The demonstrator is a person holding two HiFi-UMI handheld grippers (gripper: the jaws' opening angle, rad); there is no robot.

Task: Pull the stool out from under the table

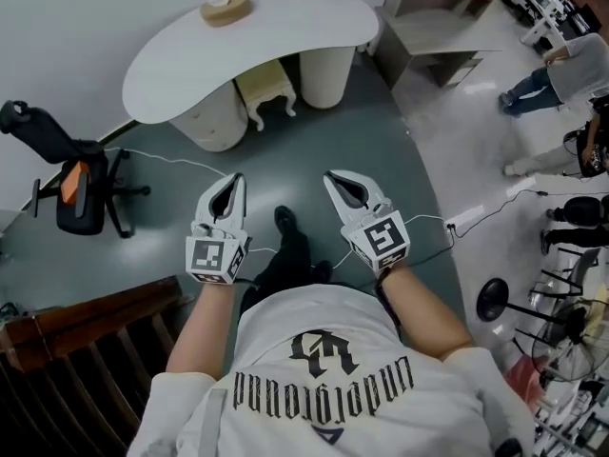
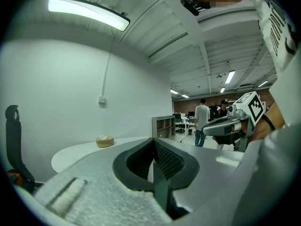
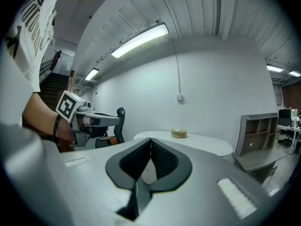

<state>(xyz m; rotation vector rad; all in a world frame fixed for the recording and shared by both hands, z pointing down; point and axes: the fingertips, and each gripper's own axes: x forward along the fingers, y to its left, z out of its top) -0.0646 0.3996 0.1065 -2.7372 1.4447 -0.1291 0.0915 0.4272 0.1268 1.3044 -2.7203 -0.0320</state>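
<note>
Right, reading it all off the table (image 1: 181,60), left to right. Well left of it is one black office chair (image 1: 76,179). Under the top are two fat white pedestals (image 1: 214,122). The stool (image 1: 266,88) is tucked between them, mostly beneath the tabletop and well apart from me. On the top, toward the far edge, sits one round basket (image 1: 225,9). Right of the table is one grey shelf unit (image 1: 433,22), and beyond that at least two people (more may be cut off at the frame edge).

On my side of the table, the left gripper (image 1: 231,181) has its jaws pressed fully together, nothing in them. The right gripper (image 1: 335,179) is the same, closed tight and empty. Two grippers, neither holding anything.

Here's what worries me. The stool sits in a narrow slot, so if I drag it at an angle I'd expect a leg to catch a pedestal. That would jolt the table, and the basket could slide. A one-sided hold on the seat could also tip the stool on its curved legs. There are cables (image 1: 190,161) across the floor between me and the table, and the stool's legs or my feet could snag them. And if I reach in without opening the jaws first, I'd only shove the stool deeper.
</note>
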